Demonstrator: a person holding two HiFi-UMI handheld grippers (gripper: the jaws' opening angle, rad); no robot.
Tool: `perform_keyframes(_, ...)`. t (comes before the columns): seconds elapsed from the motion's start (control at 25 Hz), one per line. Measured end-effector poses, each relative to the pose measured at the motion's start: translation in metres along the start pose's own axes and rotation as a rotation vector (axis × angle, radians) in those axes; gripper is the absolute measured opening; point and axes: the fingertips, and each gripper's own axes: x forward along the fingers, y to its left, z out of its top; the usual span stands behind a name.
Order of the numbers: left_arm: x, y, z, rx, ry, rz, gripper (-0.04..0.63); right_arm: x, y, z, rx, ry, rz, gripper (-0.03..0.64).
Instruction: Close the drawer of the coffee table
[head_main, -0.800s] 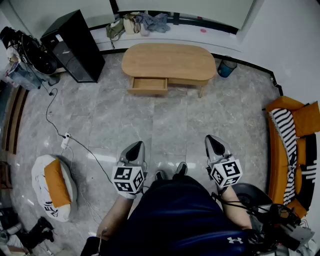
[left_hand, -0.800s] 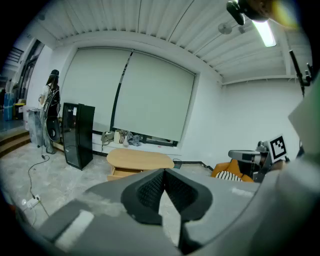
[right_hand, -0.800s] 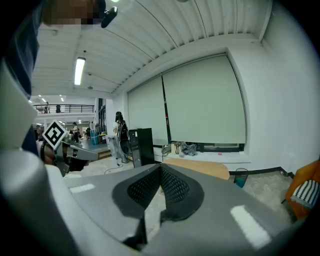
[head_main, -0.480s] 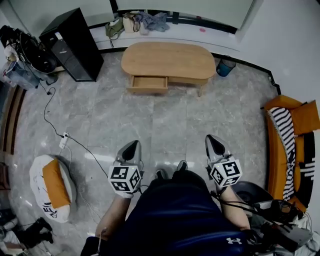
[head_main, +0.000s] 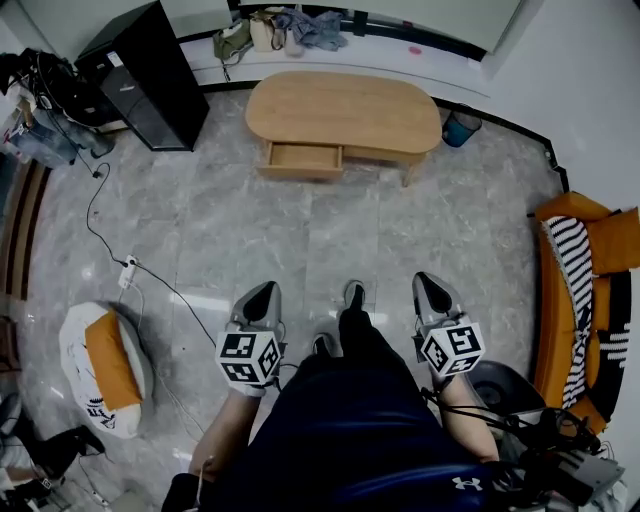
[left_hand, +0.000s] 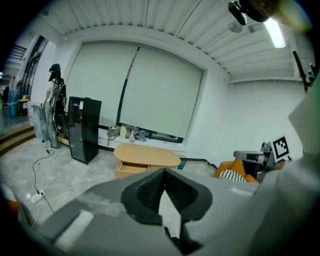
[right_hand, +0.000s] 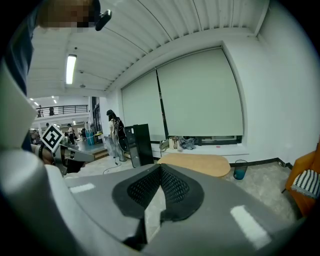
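An oval wooden coffee table (head_main: 345, 112) stands across the room at the top of the head view. Its drawer (head_main: 301, 158) is pulled out on the left front side. The same table (left_hand: 146, 155) shows far off past the left jaws, with the open drawer (left_hand: 129, 169) below its top. It also appears as a tabletop (right_hand: 196, 163) beyond the right jaws. My left gripper (head_main: 262, 298) and right gripper (head_main: 429, 288) are both shut and empty, held near my waist, well short of the table. One of my shoes (head_main: 353, 298) is stepped forward between them.
A black cabinet (head_main: 140, 75) stands left of the table, a blue bin (head_main: 460, 128) to its right. An orange sofa (head_main: 587, 300) lines the right wall. A cable with a power strip (head_main: 126, 272) and a white-orange bag (head_main: 104, 368) lie on the grey marble floor at left.
The view has shifted forward and the table sits slightly higher in the picture. One shoe has stepped ahead between the grippers. Both grippers stay shut at the same place by my body.
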Motion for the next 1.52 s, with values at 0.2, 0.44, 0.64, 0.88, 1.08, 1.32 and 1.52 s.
perform_keyframes(0.2,0.038,0.015,0.024,0.003,0.003,0.042,0.002,0.052,-0.03,0.019,0.013,-0.013,0.026,0.003)
perform_keyframes(0.44,0.092,0.022,0.063,-0.01,0.004,0.084,0.002,0.116,-0.083,0.049,0.046,-0.005,0.044,0.002)
perform_keyframes(0.64,0.133,0.019,0.096,-0.026,-0.019,0.108,0.002,0.164,-0.109,0.069,0.082,-0.007,0.094,0.002)
perform_keyframes(0.88,0.163,0.026,0.114,-0.028,-0.017,0.143,0.003,0.198,-0.125,0.087,0.066,-0.012,0.144,0.002)
perform_keyframes(1.08,0.189,0.017,0.128,-0.082,-0.03,0.146,0.002,0.213,-0.15,0.093,0.068,0.014,0.153,0.002)
perform_keyframes(1.32,0.203,0.016,0.126,-0.09,-0.02,0.152,0.002,0.229,-0.152,0.087,0.077,0.038,0.18,0.002)
perform_keyframes(1.52,0.214,0.033,0.121,-0.108,0.001,0.171,0.002,0.247,-0.16,0.084,0.085,0.057,0.177,0.002)
